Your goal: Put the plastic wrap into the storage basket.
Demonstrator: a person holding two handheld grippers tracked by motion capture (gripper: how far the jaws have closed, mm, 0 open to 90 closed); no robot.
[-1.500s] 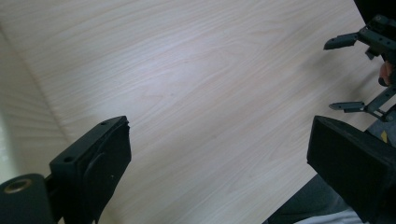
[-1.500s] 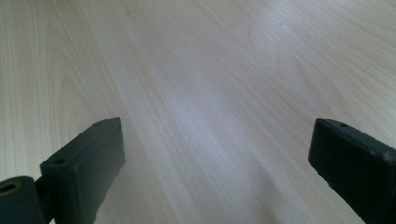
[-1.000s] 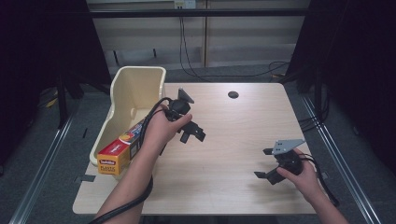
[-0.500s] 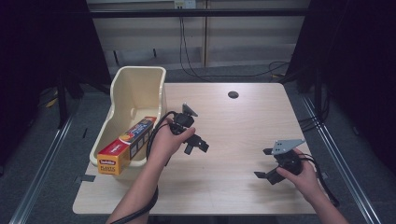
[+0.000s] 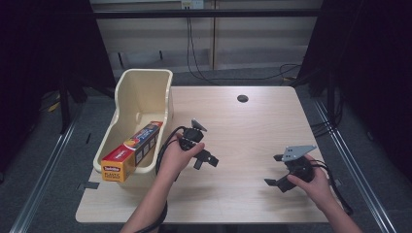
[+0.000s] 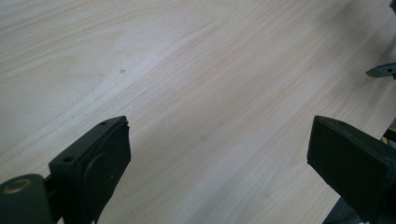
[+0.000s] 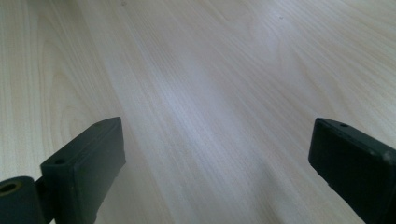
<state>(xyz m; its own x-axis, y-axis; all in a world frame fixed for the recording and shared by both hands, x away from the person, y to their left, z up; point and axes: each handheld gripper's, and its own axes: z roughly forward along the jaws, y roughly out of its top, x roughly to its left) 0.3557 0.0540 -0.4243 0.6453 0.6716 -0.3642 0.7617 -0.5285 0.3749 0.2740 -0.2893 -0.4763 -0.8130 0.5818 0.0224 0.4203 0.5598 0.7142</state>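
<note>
My left gripper [image 5: 206, 160] hangs open over the middle of the wooden table [image 5: 252, 126], just right of the bin, with nothing between its jaws. In the left gripper view, this gripper [image 6: 219, 137] has its jaws wide apart over bare wood, and a jaw tip of the other gripper [image 6: 383, 71] shows at the right edge. My right gripper [image 5: 273, 170] is open and empty near the front right of the table. In the right gripper view, that gripper [image 7: 217, 135] also has bare wood between its spread jaws.
A cream plastic bin [image 5: 145, 87] stands on the table's left side. A long red and yellow wrap box [image 5: 131, 154] lies across its near end. A dark round hole [image 5: 242, 98] sits near the table's far edge. Cables run on the floor behind.
My left gripper has drifted toward the person and a little right, away from the bin. The right gripper has stayed put.
</note>
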